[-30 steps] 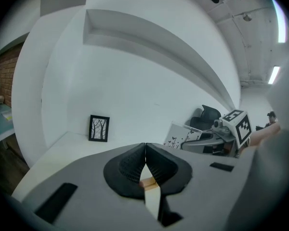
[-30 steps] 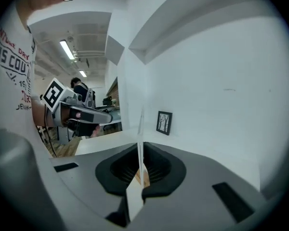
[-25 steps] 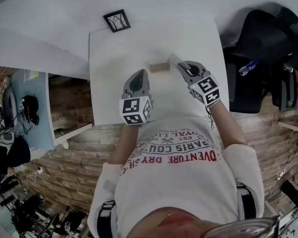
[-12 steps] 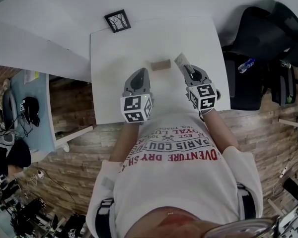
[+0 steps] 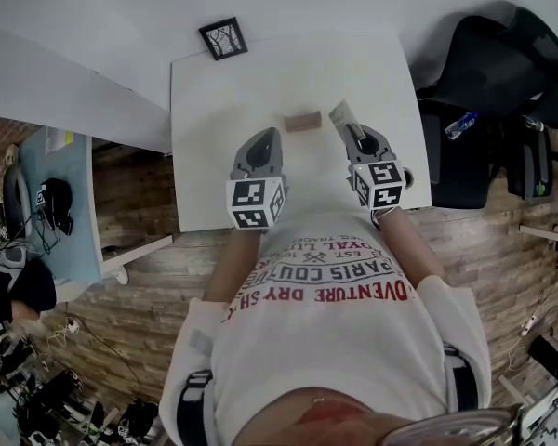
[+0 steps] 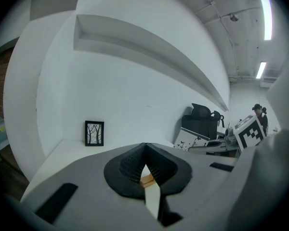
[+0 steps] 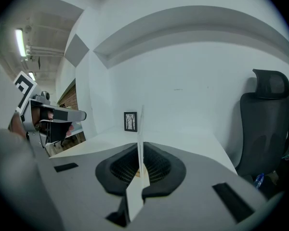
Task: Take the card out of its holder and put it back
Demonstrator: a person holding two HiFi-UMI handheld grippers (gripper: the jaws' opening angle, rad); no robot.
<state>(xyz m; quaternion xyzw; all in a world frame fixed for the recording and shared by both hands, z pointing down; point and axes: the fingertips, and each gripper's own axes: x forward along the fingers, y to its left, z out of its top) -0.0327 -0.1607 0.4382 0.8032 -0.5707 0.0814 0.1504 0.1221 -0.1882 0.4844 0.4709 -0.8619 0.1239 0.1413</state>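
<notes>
Thin white rectangular card is held clear of the small light-brown wooden block holder, just right of it and not touching it. In the left gripper view small black marks are shown on one face of the card. In the right gripper view the card is seen edge-on and upright, pinched between ribbed black pads.

The card is clamped tight by the right gripper, with its jaws almost together. The left gripper is closed on nothing, its tips meeting. It is held just left of the holder and nearer the person. The holder is glimpsed through the gap behind its tips.

The holder is laid flat on the matte white square table. Both tools are smooth grey plastic with black-and-white marker cubes. A black-framed picture of bare trees is stood beyond the holder to the left. A black office chair is placed well right of the holder, off the table.

Against a second ago, the right gripper and card have been drawn back from the holder toward the person. The left gripper is unchanged.
</notes>
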